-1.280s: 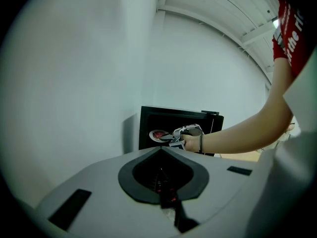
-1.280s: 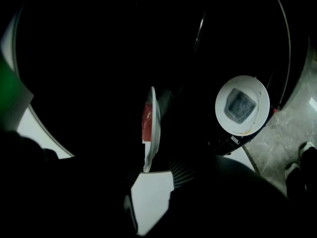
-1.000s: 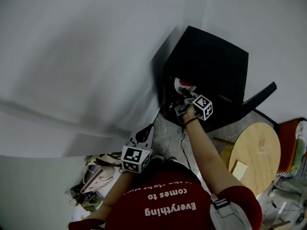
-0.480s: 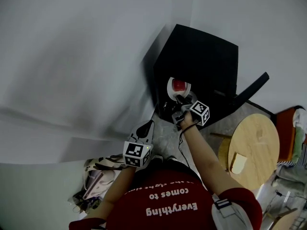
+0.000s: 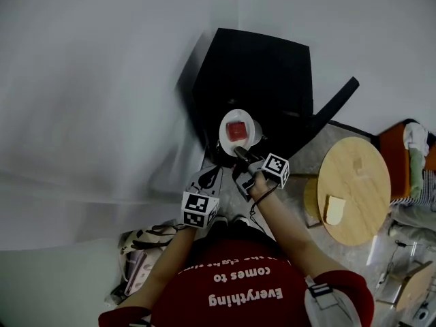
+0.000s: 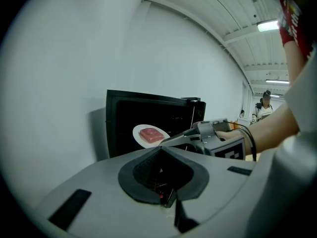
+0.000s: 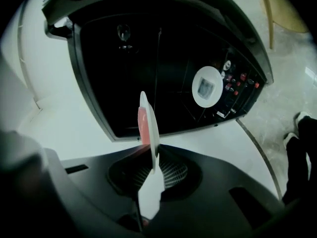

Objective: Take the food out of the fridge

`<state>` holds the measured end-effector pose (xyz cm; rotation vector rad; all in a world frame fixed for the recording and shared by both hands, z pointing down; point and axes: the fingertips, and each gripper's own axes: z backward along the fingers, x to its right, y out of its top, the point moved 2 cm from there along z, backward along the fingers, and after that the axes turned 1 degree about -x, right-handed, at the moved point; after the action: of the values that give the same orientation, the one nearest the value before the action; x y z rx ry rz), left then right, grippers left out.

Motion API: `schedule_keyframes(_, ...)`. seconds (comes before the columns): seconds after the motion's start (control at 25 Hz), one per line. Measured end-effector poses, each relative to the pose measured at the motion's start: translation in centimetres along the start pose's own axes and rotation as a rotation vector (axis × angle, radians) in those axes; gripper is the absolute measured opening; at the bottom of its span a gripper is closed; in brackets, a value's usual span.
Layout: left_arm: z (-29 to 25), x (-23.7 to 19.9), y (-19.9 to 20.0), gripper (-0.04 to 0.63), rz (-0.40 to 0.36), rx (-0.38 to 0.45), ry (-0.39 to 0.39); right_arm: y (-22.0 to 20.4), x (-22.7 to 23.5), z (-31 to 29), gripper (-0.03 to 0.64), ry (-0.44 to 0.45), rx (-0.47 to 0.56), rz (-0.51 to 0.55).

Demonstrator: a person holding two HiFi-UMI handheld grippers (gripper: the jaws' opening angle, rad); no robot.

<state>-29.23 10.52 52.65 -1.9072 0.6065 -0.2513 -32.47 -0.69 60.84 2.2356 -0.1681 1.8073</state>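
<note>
The black fridge (image 5: 255,73) stands against the white wall, and its door (image 5: 334,107) hangs open to the right. My right gripper (image 5: 240,152) is shut on the rim of a white plate (image 5: 240,129) that carries a red slab of meat (image 5: 236,129). The plate is just outside the fridge's opening. In the right gripper view the plate (image 7: 150,128) shows edge-on between the jaws, in front of the dark fridge interior (image 7: 163,58). My left gripper (image 5: 208,178) is shut and empty, low beside my body. From there it looks at the plate (image 6: 148,134) and the right gripper (image 6: 171,140).
Deeper in the fridge there is another white plate-like disc (image 7: 207,87), with small items (image 7: 237,81) beside it. A round wooden table (image 5: 354,182) stands to the right with a pale item (image 5: 334,210) on it. Bags (image 5: 139,261) lie on the floor at the left.
The right gripper has drawn the plate with the meat out of the fridge toward me. The left gripper has shifted slightly forward and lower.
</note>
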Motion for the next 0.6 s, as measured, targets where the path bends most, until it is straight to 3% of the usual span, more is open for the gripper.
schedule_keyframes(0.28, 1.5, 2.2, -1.8, 0.002, 0.025, -0.020, -0.074, -2.8, 1.4, 5.1, 0.040, -0.027, -0.029, 0.020)
schedule_keyframes(0.6, 3.6, 5.1, -2.1, 0.002, -0.005, -0.020, -0.155, -5.8, 2.8, 12.6, 0.040, -0.038, 0.003, 0.035)
